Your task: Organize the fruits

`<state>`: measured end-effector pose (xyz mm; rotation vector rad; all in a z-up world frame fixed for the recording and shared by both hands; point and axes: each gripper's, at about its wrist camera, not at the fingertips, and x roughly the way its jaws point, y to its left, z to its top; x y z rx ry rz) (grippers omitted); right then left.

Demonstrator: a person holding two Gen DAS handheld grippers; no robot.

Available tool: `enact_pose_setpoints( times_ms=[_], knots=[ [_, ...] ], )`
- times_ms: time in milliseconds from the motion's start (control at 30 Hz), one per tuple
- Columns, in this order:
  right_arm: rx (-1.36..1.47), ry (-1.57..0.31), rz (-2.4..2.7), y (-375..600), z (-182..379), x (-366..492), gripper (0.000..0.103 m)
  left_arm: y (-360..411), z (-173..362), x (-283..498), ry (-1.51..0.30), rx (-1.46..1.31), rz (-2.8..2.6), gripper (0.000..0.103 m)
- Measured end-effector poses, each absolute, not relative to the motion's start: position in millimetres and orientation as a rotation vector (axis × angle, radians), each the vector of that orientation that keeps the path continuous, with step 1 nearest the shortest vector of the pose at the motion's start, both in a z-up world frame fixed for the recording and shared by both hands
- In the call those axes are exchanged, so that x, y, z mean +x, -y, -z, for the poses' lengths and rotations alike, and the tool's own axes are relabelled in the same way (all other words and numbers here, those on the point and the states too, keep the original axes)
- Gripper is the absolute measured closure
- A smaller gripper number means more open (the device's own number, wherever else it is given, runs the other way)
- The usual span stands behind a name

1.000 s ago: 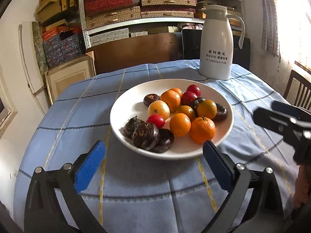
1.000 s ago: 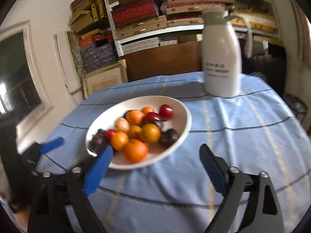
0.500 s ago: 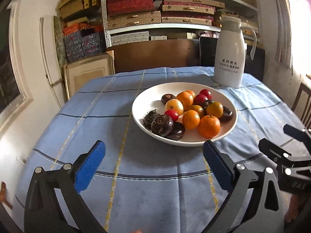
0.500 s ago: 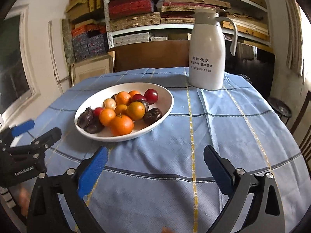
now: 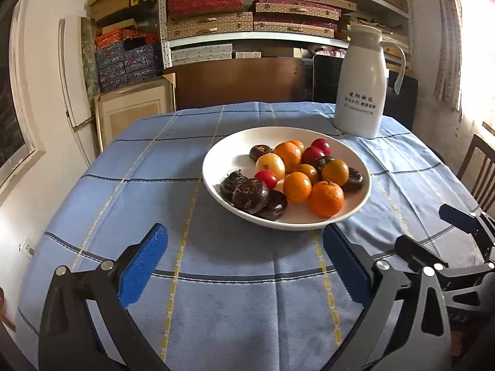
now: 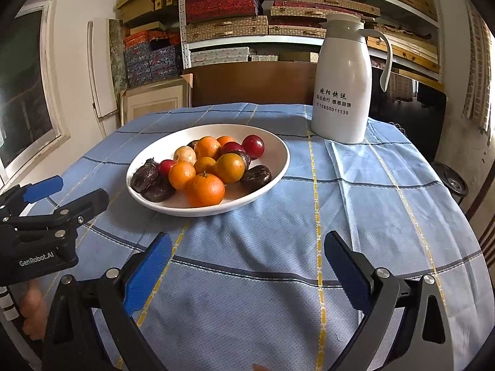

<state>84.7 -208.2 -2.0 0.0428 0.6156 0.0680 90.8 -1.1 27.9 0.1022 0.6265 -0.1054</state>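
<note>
Ahead of the left gripper [image 5: 244, 266], whose pads [image 5: 144, 267] are blue on black arms, a white plate [image 5: 222, 154] holds orange, red, yellow and dark brown fruits [image 5: 297, 176]. The cloth [image 5: 130, 167] on the surface is light blue, checked with yellow and dark blue lines. Beyond the plate, the jug [image 5: 360, 83] is white with dark lettering.

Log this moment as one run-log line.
left gripper: open, empty | right gripper: open, empty | fruits: all in white plate

Glossy white bowl [image 5: 216, 185], matt woven blue tablecloth [image 5: 235, 303], smooth plastic jug [image 5: 360, 92].
</note>
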Motion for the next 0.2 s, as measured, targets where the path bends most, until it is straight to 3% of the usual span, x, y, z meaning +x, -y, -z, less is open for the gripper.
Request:
enact_pose_setpoints(
  times_ms=[200],
  knots=[
    [0.067, -0.632, -0.073, 211.6, 3.3, 87.0, 0.003, -2.0, -26.2, 93.8, -0.647, 0.093, 0.089, 0.005]
  ],
)
